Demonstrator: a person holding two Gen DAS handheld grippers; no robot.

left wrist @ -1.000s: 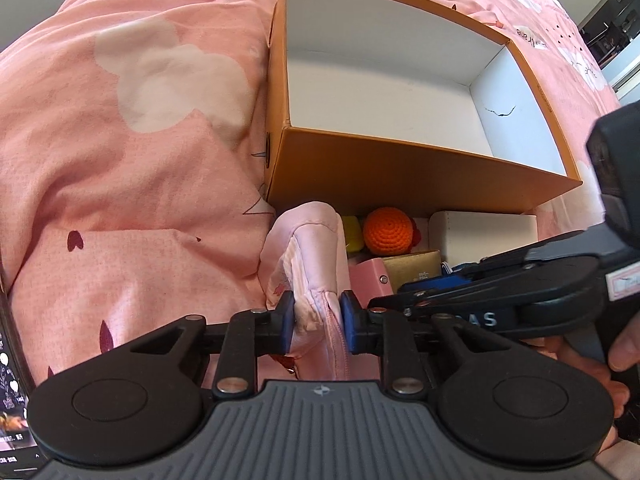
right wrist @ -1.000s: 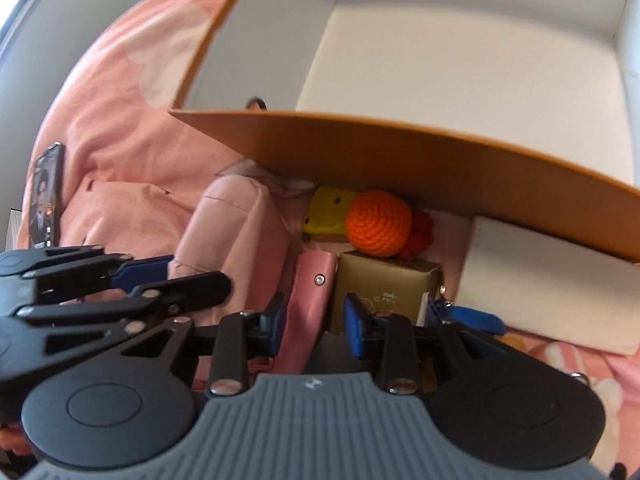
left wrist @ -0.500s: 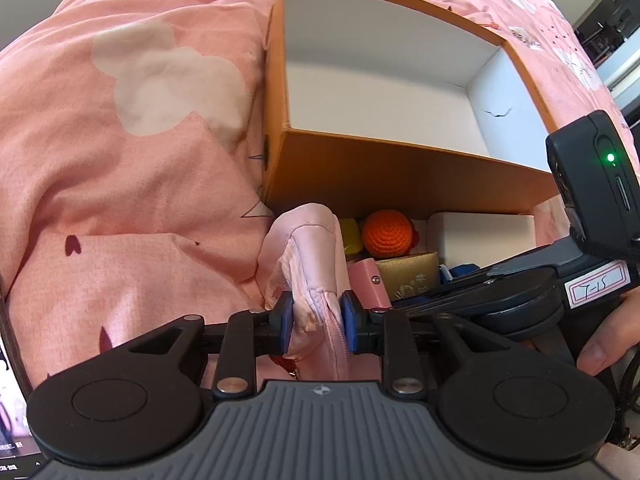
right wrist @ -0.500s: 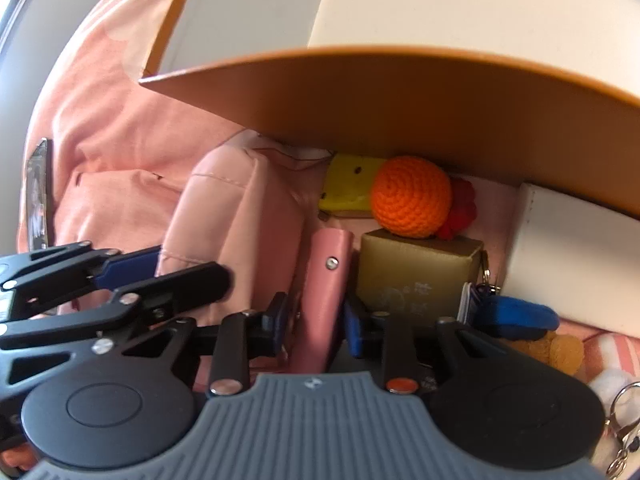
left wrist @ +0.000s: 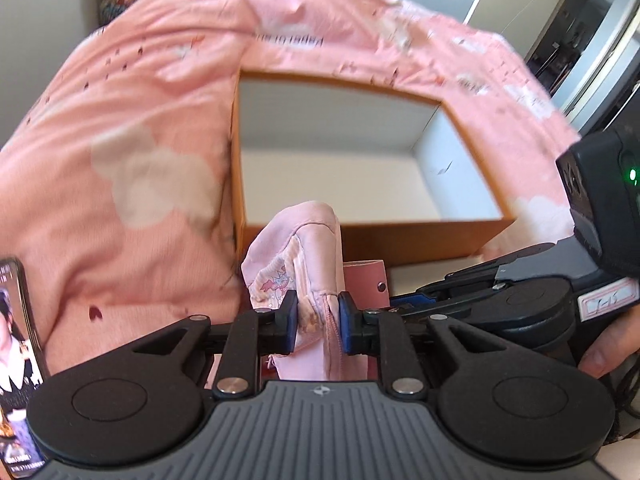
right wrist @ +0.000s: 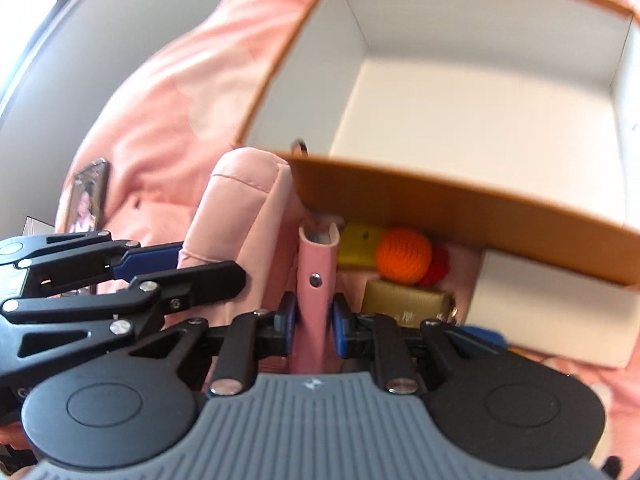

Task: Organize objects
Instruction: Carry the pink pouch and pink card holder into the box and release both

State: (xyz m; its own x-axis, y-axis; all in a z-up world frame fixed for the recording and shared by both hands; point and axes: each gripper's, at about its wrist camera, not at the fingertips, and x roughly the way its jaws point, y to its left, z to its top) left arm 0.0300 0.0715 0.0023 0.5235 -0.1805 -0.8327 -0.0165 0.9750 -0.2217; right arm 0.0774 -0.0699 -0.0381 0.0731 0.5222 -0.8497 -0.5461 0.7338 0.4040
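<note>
My left gripper [left wrist: 318,322] grips a pink zip pouch [left wrist: 304,240] by its edge, and its jaws are still closing on the fabric. My right gripper [right wrist: 314,320] pinches a slim pink snap wallet [right wrist: 316,264] upright between its blue pads, jaws also still closing. Pouch [right wrist: 236,208] and wallet [left wrist: 366,280] hang side by side, just in front of the near wall of an open orange box [left wrist: 420,236] with a bare white inside [right wrist: 460,120]. The left gripper [right wrist: 180,266] shows at the left of the right wrist view.
Under the box's near wall [right wrist: 440,196] lie an orange crochet ball [right wrist: 404,254], a yellow item [right wrist: 356,240], a gold box [right wrist: 404,308] and a white box [right wrist: 560,304]. A phone [left wrist: 16,360] lies on the pink bedspread [left wrist: 140,120] at left.
Both grippers have risen with the pouch and the wallet, so the box interior shows from higher up. The right jaws have narrowed onto the wallet.
</note>
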